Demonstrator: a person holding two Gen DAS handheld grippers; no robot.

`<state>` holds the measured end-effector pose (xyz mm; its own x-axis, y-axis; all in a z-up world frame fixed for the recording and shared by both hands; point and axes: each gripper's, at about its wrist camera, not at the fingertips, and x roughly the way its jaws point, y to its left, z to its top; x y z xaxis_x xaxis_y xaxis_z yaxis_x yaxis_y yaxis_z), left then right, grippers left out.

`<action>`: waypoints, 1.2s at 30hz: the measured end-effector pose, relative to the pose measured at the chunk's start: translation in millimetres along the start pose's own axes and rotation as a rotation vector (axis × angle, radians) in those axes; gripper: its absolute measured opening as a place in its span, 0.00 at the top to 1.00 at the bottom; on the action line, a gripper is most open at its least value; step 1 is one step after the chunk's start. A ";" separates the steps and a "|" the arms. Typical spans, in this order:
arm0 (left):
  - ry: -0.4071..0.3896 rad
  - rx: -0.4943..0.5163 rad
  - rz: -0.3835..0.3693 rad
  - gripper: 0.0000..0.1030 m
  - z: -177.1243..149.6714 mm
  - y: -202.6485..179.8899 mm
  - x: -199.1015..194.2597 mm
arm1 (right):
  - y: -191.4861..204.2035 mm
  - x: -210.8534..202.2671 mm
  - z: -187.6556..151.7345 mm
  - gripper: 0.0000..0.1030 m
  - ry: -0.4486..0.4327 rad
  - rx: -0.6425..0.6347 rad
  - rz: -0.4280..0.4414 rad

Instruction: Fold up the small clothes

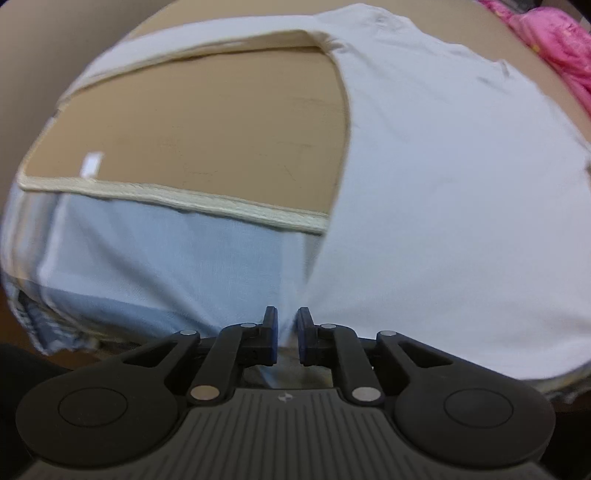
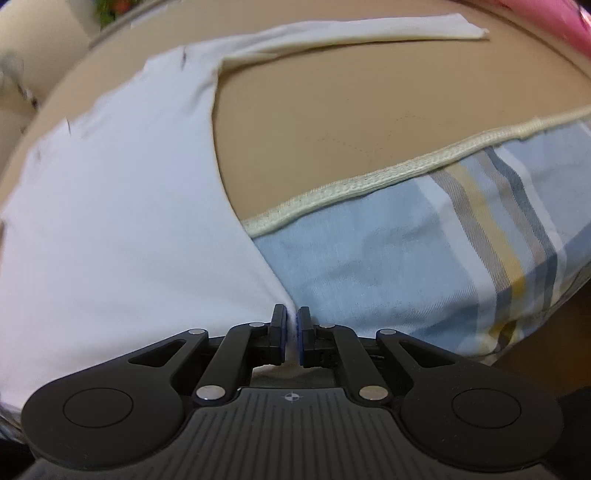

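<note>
A small garment lies spread on the tan table [image 1: 221, 129]. In the left wrist view its white panel [image 1: 443, 184] fills the right and a pale blue part [image 1: 166, 266] with cream ribbed trim [image 1: 184, 199] lies at lower left. My left gripper [image 1: 287, 328] is shut on a pinch of cloth at the near edge, where white meets blue. In the right wrist view the white panel [image 2: 110, 203] is on the left and the blue plaid part [image 2: 424, 251] on the right. My right gripper [image 2: 291, 328] is shut on a thin fold at that seam.
A white strap [image 2: 369, 27] of the garment runs across the far side of the table [image 2: 369, 99]. Pink cloth [image 1: 554, 44] is piled at the far right. A small white tag [image 1: 91, 164] lies by the cream trim.
</note>
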<state>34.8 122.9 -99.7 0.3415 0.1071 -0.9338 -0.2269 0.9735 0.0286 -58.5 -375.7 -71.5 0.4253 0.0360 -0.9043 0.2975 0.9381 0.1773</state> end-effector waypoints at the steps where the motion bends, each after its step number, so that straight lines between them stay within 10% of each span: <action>1: -0.032 -0.003 0.007 0.85 -0.7 1.8 -7.5 | 4.1 -3.4 0.2 0.85 -0.034 -0.017 -0.037; 6: -0.184 0.082 -0.030 0.74 -0.8 -17.0 -32.1 | 14.7 -34.6 4.0 0.77 -0.244 -0.060 0.040; 13: -0.002 0.174 -0.044 0.66 -4.2 -46.5 6.2 | 42.7 19.0 -1.5 0.66 0.033 -0.148 0.121; 26: -0.032 0.176 -0.030 0.62 -6.0 -47.0 -7.0 | 52.9 20.4 4.6 0.63 -0.024 -0.214 0.086; 31: -0.170 0.134 -0.026 0.61 -1.4 -44.7 -32.1 | 55.6 18.5 5.9 0.61 -0.037 -0.210 0.096; 36: -0.028 0.158 0.012 0.61 -8.1 -50.5 -9.5 | 56.9 14.1 4.1 0.61 -0.052 -0.247 0.081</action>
<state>35.6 71.1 -95.2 0.3650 0.1218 -0.9230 -0.0852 0.9916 0.0972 -32.1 -323.3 -72.6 0.4844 0.1029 -0.8688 0.0458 0.9887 0.1426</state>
